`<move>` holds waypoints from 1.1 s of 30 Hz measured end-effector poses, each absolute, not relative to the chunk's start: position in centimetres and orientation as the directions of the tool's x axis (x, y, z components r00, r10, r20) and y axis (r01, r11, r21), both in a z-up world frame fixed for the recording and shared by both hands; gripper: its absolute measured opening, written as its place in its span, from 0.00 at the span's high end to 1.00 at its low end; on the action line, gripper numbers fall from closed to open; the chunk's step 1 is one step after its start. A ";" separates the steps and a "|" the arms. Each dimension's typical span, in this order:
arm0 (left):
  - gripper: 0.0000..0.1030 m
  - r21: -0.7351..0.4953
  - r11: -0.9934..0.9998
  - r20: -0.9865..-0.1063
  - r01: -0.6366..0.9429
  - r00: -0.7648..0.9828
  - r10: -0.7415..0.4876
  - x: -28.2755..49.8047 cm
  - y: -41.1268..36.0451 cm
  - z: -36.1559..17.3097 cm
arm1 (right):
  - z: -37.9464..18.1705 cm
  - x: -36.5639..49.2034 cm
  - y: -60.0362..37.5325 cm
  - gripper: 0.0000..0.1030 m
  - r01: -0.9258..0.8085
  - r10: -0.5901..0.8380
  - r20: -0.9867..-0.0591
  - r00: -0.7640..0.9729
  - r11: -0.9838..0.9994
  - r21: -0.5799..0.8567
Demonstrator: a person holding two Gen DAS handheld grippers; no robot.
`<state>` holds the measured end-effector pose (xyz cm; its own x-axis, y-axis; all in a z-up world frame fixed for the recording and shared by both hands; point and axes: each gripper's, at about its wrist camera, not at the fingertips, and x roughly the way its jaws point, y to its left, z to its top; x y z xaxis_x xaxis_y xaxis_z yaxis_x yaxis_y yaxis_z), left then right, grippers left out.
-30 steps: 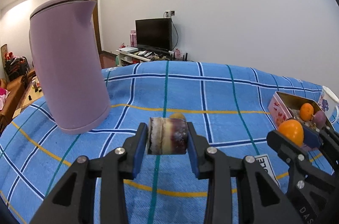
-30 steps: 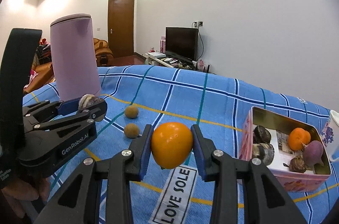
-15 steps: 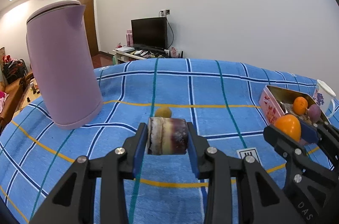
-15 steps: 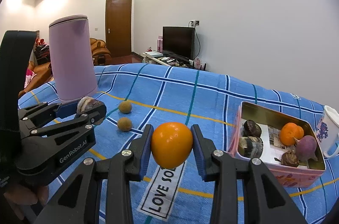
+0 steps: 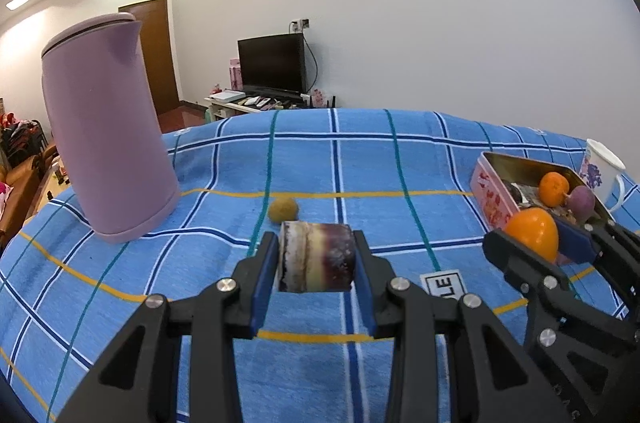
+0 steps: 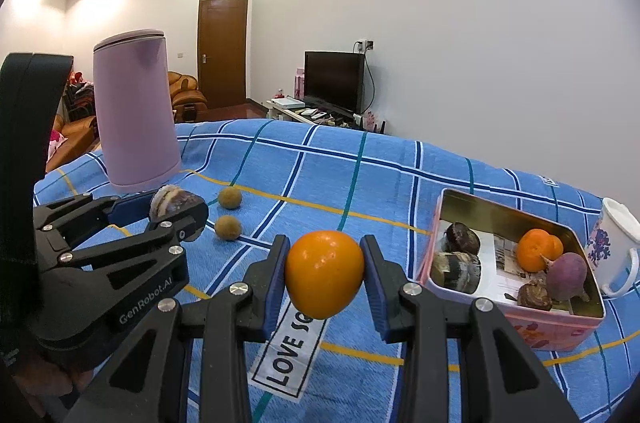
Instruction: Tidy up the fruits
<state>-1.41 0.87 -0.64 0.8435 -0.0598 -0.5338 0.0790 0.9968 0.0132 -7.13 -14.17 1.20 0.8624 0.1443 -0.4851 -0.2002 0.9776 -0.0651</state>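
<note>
Purple kettle [image 6: 136, 111] upright near desk [image 5: 360, 159] far left edge. Pink tin [image 6: 516, 319] near right edge, holding fruits. Right claw [image 6: 324, 275] pinches orange fruit [image 6: 324, 273]; left claw [image 5: 316, 259] pinches banded purple chunk [image 5: 316, 257], both held above desk.

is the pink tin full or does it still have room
Has room: the pink tin holds a few fruits along its sides, and bare paper lining shows in its middle.
</note>
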 end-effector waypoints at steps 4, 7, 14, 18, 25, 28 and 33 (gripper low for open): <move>0.63 0.012 0.996 -0.532 0.091 0.844 -0.071 -1.8 0.1 -0.6 | 1.3 -7.3 -14.6 0.63 -0.195 0.137 -0.483 0.865 0.978 -0.072; 0.63 0.006 0.995 -0.534 0.100 0.841 -0.082 -1.9 -0.4 -0.6 | 1.3 -7.5 -15.0 0.63 -0.188 0.130 -0.481 0.867 0.979 -0.074; 0.63 0.006 0.993 -0.536 0.118 0.838 -0.097 -2.2 -1.6 -0.5 | 1.4 -8.0 -16.1 0.63 -0.174 0.117 -0.480 0.869 0.982 -0.077; 0.63 0.001 0.992 -0.539 0.127 0.836 -0.106 -2.4 -2.0 -0.6 | 1.4 -8.2 -16.7 0.63 -0.168 0.111 -0.480 0.870 0.983 -0.077; 0.63 0.005 0.989 -0.540 0.151 0.833 -0.125 -2.7 -3.3 -0.5 | 1.4 -8.6 -17.6 0.63 -0.156 0.098 -0.478 0.873 0.984 -0.083; 0.63 0.004 0.986 -0.542 0.167 0.829 -0.138 -2.9 -4.0 -0.5 | 1.4 -8.7 -18.2 0.63 -0.146 0.089 -0.479 0.873 0.986 -0.084; 0.63 0.006 0.980 -0.545 0.200 0.822 -0.165 -3.1 -5.7 -0.6 | 1.4 -8.8 -19.6 0.63 -0.120 0.065 -0.480 0.875 0.989 -0.086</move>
